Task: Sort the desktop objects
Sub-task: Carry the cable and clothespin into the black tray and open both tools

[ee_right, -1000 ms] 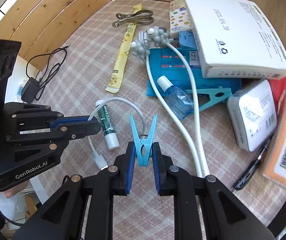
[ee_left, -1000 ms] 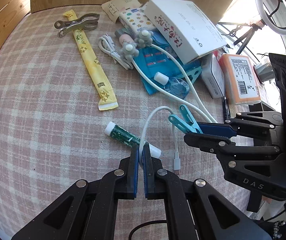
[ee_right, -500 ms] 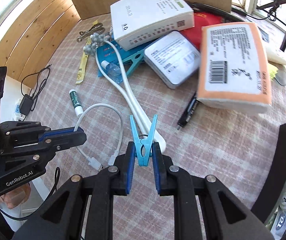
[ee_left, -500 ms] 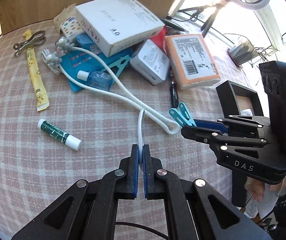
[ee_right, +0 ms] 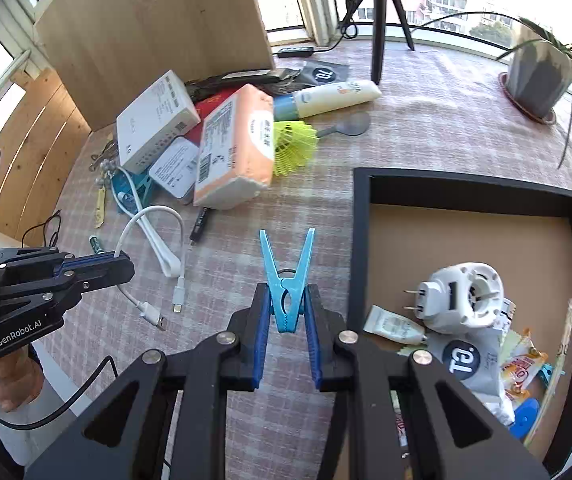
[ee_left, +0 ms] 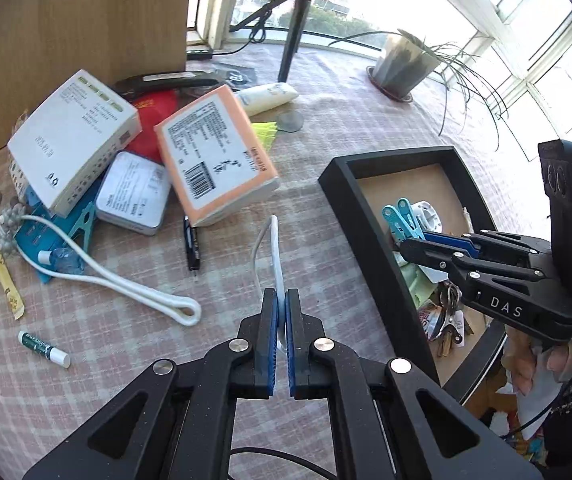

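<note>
Black tray [ee_right: 360, 240] on the table [ee_right: 426, 136] holds a white plug-in device [ee_right: 464, 298] and packets. Right claw [ee_right: 286, 350] pinches a blue clothespin [ee_right: 286, 276] beside the tray's rim; left claw [ee_left: 280, 344] pinches a white cable [ee_left: 276, 252].

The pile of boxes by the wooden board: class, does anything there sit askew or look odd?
Yes. The white box lies tilted, propped on the silver tin and the things under it rather than flat on the checked tablecloth. The orange-edged pack also leans, one edge raised on the pile. Nothing looks spilled or broken.
</note>
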### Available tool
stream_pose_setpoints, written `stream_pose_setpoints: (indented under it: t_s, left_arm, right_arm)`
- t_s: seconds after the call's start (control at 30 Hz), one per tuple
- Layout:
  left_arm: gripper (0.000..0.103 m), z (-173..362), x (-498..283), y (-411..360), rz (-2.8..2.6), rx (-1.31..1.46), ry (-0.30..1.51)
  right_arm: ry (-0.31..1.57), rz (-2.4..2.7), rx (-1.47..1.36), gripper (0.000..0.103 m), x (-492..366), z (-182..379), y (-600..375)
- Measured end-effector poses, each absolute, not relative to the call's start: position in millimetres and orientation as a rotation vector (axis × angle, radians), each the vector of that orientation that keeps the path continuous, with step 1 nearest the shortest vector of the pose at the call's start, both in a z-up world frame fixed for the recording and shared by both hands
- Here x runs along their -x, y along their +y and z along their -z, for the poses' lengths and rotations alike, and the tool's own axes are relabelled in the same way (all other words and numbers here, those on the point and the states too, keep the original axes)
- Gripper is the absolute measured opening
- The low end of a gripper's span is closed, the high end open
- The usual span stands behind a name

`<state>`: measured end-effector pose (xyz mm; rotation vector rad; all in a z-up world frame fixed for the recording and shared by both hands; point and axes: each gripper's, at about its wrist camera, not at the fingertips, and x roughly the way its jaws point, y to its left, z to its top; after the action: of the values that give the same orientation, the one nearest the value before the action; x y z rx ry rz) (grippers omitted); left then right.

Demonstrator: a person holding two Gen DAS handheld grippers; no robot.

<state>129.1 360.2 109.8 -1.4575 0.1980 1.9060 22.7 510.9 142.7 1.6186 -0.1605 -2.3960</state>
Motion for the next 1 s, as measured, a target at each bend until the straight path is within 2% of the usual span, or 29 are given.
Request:
stream_pose_setpoints:
  t_s: [0.37,0.73,0.77,0.8,0.83,0.87,0.9,1.0]
  left_arm:
    - [0.003,-132.0,-189.4,471.8,-1.766,1.342,0.383]
    - [0.005,-137.5,-241.8,541.9,-1.674,1.255,0.502]
    - [0.008,-137.9,-244.5,544.8,-1.678,1.251,0.515]
    - [0.014,-138.1,-246.8,546.6,-1.688,1.255,0.531]
    - [0.034,-138.3,-246.9,547.9,-1.703,1.256,0.534]
    - [0.049,-138.9,-244.5,549.3,-1.721,1.251,0.521]
    - [0.049,-139.6,-242.0,549.4,-1.734,1.246,0.507]
    - [0.047,-138.7,-236.1,542.9,-1.782,1.251,0.499]
  right_arm:
    - [-0.325,2.607,-1.691,0.017,-69.6,-150.3,632.5]
    - [-0.424,2.695,-1.697,0.017,-101.6,-156.0,686.7]
    - [-0.427,2.701,-1.689,0.018,-103.1,-156.8,688.7]
    - [-0.431,2.704,-1.683,0.023,-104.1,-157.9,690.4]
    - [-0.436,2.705,-1.684,0.029,-104.7,-158.5,691.9]
    - [-0.443,2.708,-1.688,0.044,-105.5,-159.0,692.9]
    - [-0.446,2.714,-1.681,0.053,-106.2,-160.2,693.2]
    - [-0.439,2.727,-1.641,0.053,-108.1,-165.2,690.6]
